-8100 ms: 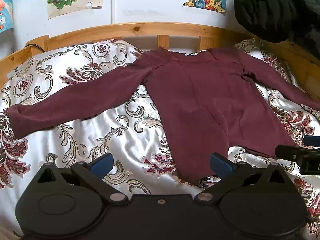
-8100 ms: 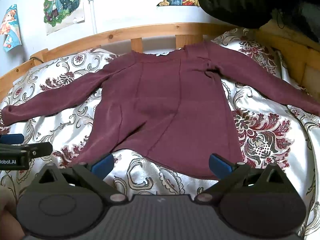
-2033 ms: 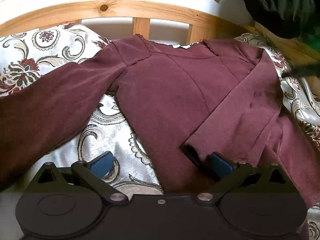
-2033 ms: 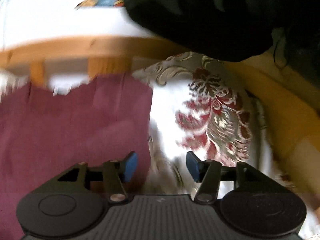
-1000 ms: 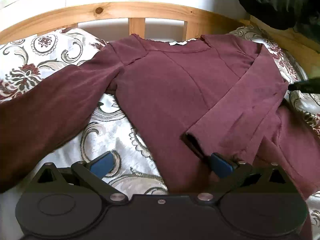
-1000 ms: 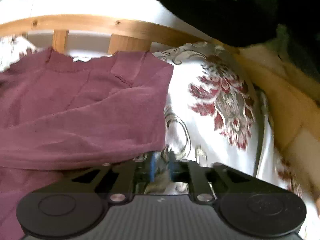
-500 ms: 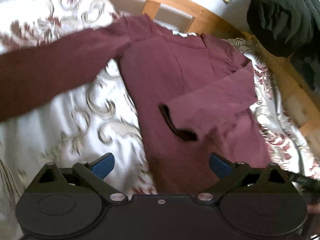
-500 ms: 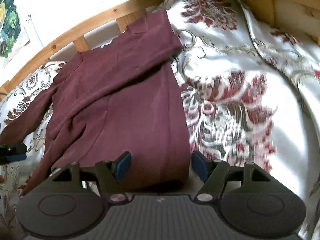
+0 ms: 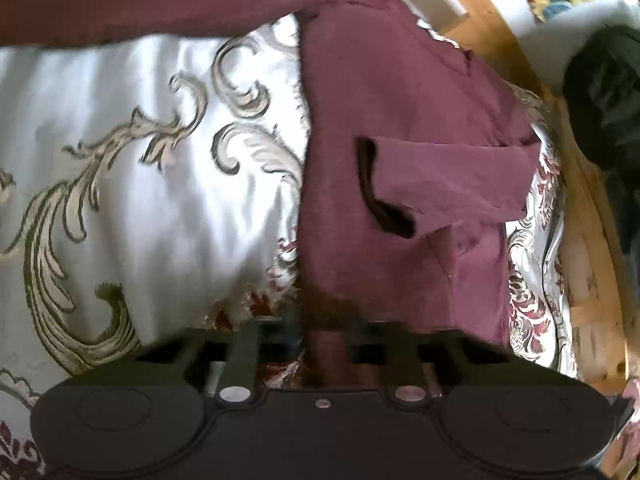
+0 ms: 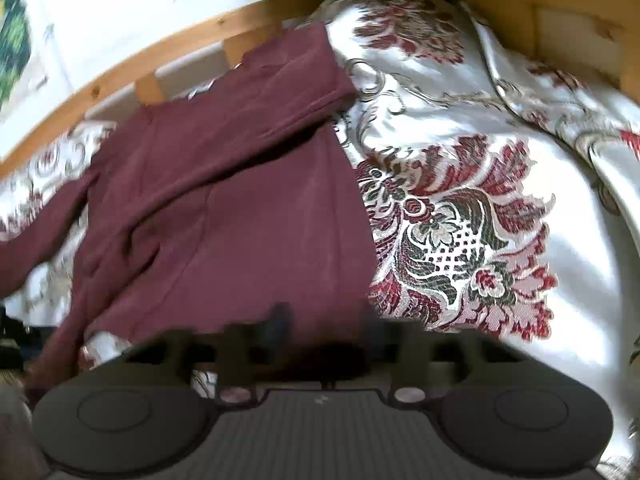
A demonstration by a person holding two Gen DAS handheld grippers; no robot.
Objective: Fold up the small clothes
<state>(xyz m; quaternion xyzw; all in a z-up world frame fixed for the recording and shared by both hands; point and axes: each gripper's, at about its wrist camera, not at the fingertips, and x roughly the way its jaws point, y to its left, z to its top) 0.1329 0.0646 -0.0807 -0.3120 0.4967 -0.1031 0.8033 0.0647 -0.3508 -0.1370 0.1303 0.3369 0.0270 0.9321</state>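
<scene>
Maroon top (image 9: 404,92), one, two tools (image 9: 326,336) pinching

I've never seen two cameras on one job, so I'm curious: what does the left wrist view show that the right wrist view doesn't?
Only the left wrist view shows the open cuff of the sleeve folded across the shirt, and a dark garment at the far right. Only the right wrist view shows the large red floral motif on the bedspread. Both show the maroon shirt, the wooden bed frame and shirt fabric between each gripper's jaws: left gripper shut, right gripper closing.
</scene>
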